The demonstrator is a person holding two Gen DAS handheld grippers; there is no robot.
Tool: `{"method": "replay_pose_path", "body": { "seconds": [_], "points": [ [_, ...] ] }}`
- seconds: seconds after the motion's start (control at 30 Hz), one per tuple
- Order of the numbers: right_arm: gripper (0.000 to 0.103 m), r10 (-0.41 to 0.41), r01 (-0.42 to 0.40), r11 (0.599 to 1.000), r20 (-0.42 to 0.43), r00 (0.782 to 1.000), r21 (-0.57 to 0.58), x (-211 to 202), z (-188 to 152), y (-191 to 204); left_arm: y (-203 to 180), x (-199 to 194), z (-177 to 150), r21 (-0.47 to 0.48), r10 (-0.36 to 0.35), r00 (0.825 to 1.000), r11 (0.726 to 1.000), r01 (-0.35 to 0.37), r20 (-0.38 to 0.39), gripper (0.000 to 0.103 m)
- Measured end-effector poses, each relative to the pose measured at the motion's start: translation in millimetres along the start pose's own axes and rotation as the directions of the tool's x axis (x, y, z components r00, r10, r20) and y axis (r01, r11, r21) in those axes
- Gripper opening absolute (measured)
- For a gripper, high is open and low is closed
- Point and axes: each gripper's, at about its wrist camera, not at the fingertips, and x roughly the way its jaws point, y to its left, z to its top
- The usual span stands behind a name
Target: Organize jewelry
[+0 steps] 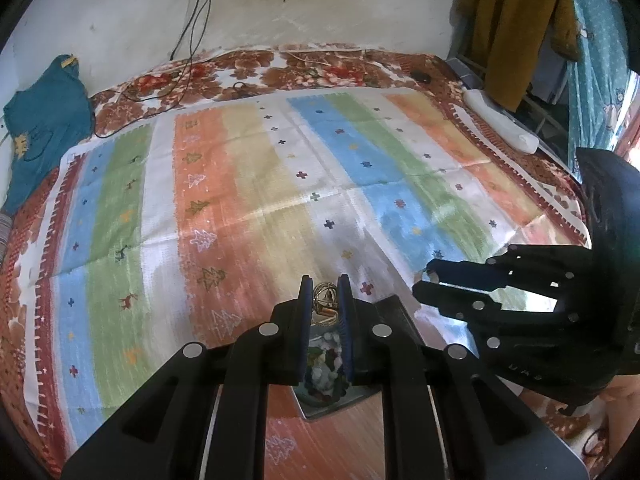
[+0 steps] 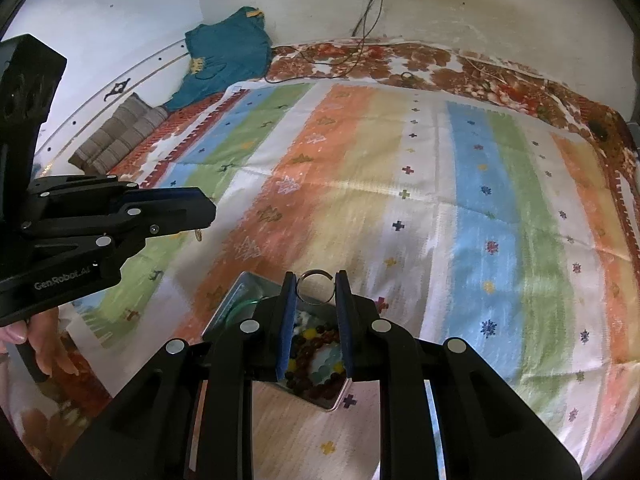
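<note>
Jewelry tin (image 2: 240, 300) — one, two grippers, each pinching one ring (image 2: 315, 286)

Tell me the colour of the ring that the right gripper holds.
Silver-grey metal: the ring shows best in the right wrist view, between the fingertips of the right gripper.

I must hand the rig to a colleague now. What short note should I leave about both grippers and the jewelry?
Left gripper: shut on a gold earring, held above the metal tin.
Right gripper: shut on a silver ring, also over the tin.
Tin sits on the striped cloth; bead bracelets already lie inside.
Done: both pieces picked up.
Left: probably lower each piece into the tin and release.
</note>
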Motion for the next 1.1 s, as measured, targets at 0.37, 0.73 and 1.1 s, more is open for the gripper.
{"method": "replay_pose_path", "body": {
  "seconds": [0.37, 0.73, 1.1],
  "points": [
    [0.043, 0.017, -0.017, 1.0, 0.016, 1.0, 0.012, -12.6, -8.2, 6.0, -0.9, -13.3, -6.2, -0.046, -0.015, 1.0, 0.999, 0.016, 0.022, 0.023],
    [0.065, -0.018, 0.017, 1.0, 0.071, 0.997, 0.019, -42.4, -29.5, 4.2, 6.3, -34.4, -25.7, -0.094, 0.004, 0.999, 0.996, 0.0, 0.046, 0.042],
    [0.083, -0.037, 0.035, 0.999, 0.104, 0.994, 0.012, -64.9, -52.8, 5.0, 2.4, -61.2, -56.6, -0.083, 0.03, 0.995, 0.996, -0.023, 0.091, 0.069]
  ]
}}
